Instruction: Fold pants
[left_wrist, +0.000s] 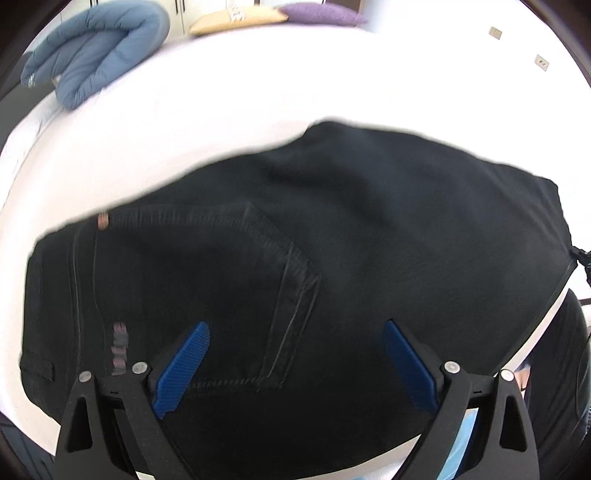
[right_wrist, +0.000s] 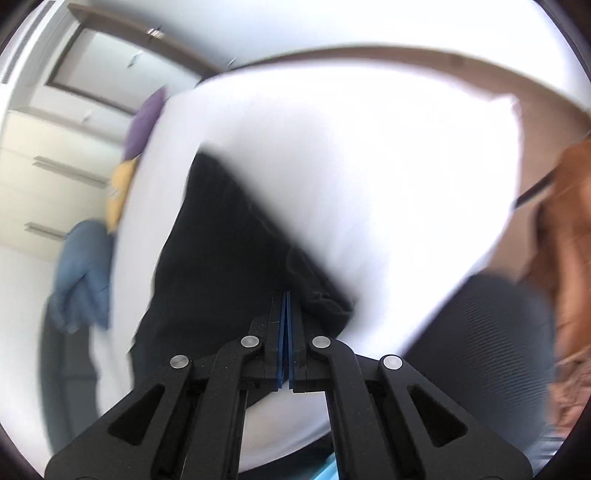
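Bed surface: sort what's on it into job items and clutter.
Job:
- black pants, spread on the white bed
- left gripper, open above them
- right gripper, shut

Lying about:
- blue padded jacket
- purple cushion
- tan cushion

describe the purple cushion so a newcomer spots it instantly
Start at the white bed under the black pants. At its far edge lie three soft things: a blue puffer jacket, a tan cushion, then the purple cushion, the only purple one.
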